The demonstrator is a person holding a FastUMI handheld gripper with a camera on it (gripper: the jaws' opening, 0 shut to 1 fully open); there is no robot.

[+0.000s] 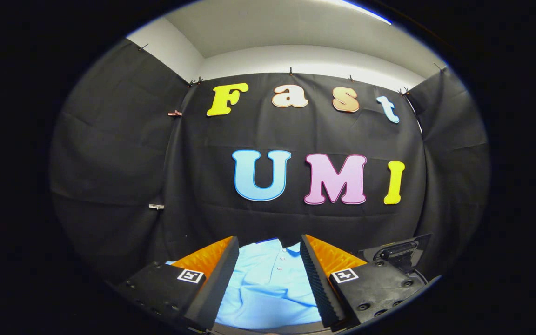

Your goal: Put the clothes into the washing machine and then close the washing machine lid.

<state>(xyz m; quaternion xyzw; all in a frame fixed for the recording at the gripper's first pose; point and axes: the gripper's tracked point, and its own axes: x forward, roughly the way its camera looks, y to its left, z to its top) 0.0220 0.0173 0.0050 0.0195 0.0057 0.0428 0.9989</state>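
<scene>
The tool (270, 274) hung with its fingers spread wide, pinching nothing, and the light blue shirt (268, 288) — buttoned placket and collar showing — lay in the gap between them and just below, though whether the pads touched the cloth could not be told. A dark part (400, 253), perhaps of the washing machine, sat just beyond the right finger. The risk, as I judged it, was a shallow bite — closing on one fold would let the rest trail and catch the machine's rim.
</scene>
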